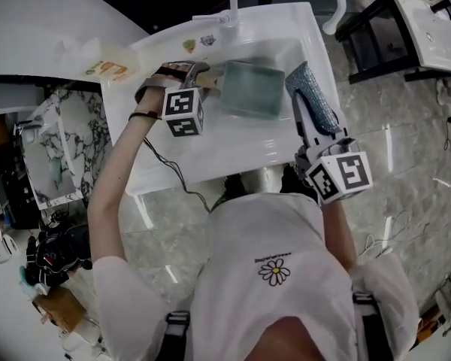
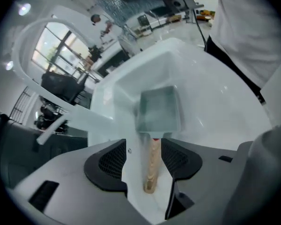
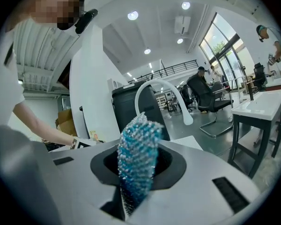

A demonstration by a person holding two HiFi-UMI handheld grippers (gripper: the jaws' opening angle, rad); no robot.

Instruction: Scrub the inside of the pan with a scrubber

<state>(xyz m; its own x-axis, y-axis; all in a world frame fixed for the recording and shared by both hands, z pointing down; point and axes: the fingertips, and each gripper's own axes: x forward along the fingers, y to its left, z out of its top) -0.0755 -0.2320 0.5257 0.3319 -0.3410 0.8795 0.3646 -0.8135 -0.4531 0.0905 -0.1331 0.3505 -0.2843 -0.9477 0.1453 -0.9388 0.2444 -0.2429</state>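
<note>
White ceramic sink (image 1: 210,156) holds the square teal pan (image 1: 252,89) in its basin, below the arched faucet (image 1: 337,13) at the back edge. The left gripper (image 2: 144,146) has its jaws released, and the pan's wooden handle (image 2: 152,165) lies loose between them. The right gripper (image 3: 136,172), over the sink's right edge, is clenched on the blue mesh scrubber (image 3: 138,158), just beside the pan. A yellow packet (image 1: 109,70) lies off the sink's back left corner.

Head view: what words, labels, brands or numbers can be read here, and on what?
No text reads clearly.
Shirt: small print above a daisy, too small to read.
Stickers on the sink rim: too blurred.
Packet left of the sink: print too blurred.
Marker cube: square patterns only, no letters.
</note>
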